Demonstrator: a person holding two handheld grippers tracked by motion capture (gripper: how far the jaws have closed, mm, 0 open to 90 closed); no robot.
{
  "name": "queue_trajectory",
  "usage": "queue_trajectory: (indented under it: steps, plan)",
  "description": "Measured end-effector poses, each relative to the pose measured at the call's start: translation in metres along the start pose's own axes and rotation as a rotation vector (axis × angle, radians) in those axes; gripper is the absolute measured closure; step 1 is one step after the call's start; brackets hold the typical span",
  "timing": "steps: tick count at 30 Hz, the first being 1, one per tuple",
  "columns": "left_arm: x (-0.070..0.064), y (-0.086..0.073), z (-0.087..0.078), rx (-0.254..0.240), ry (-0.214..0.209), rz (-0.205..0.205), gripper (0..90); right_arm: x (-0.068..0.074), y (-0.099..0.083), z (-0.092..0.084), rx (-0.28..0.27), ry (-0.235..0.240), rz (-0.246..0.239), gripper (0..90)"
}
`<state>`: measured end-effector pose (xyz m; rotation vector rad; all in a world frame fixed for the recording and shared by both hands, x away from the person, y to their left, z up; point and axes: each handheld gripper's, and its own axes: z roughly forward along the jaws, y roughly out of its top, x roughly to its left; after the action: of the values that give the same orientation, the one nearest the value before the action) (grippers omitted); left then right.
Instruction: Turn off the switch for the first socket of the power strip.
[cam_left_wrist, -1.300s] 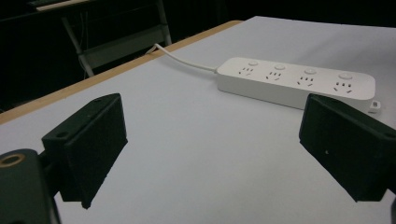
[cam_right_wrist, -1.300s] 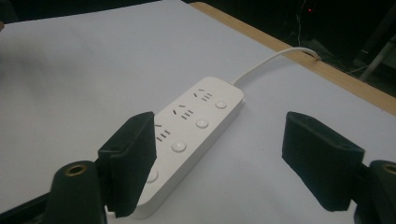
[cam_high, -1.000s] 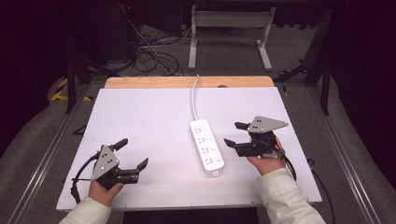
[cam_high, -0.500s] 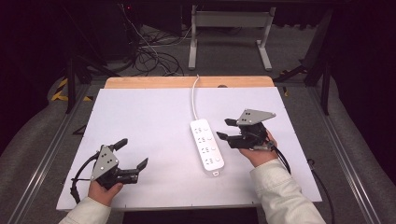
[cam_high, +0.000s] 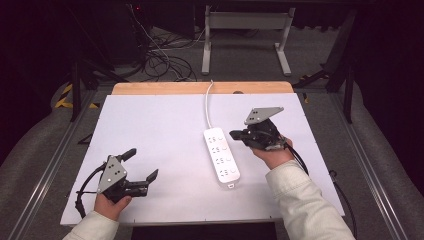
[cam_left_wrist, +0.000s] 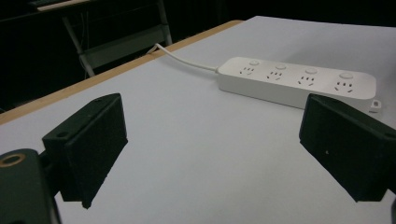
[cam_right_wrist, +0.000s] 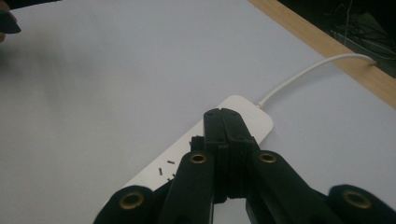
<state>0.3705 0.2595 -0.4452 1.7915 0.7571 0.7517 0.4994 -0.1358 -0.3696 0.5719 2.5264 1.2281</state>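
- Counter (cam_high: 165, 125): white top with a wooden strip along the far edge. Wide bare surface across the left half and the near middle; bare margin also along the right edge.
- Power strip (cam_high: 221, 156): white, lying flat a little right of centre, long axis running near to far. Its white cable (cam_high: 208, 105) leaves the far end and goes over the wooden far edge.
- Right gripper (cam_high: 235, 134): jaws pressed together with nothing between them, tips over the far end of the power strip. In the right gripper view I cannot tell whether the tips touch it.
- Left gripper (cam_high: 141, 165): near the front-left corner, jaws spread wide, nothing between them, well apart from the power strip, pointing toward it across bare counter.
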Motion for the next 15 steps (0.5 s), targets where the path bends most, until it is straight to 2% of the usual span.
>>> queue_trajectory:
  steps: [3,8,11,15]
  plan:
    - [0.0,0.0,0.0,-0.001,-0.001,-0.003,7.8,-0.002,0.008,0.007,0.021,0.019,-0.002,90.0]
    - [0.001,0.0,0.0,-0.001,-0.002,-0.004,7.8,-0.006,0.013,0.014,0.037,0.015,0.007,90.0]
    - [0.001,0.0,0.0,-0.001,-0.001,-0.004,7.8,-0.011,0.014,0.021,0.045,-0.004,0.034,90.0]
    - [0.001,0.0,0.0,0.001,-0.001,-0.005,7.8,-0.015,0.014,0.029,0.072,-0.003,0.054,90.0]
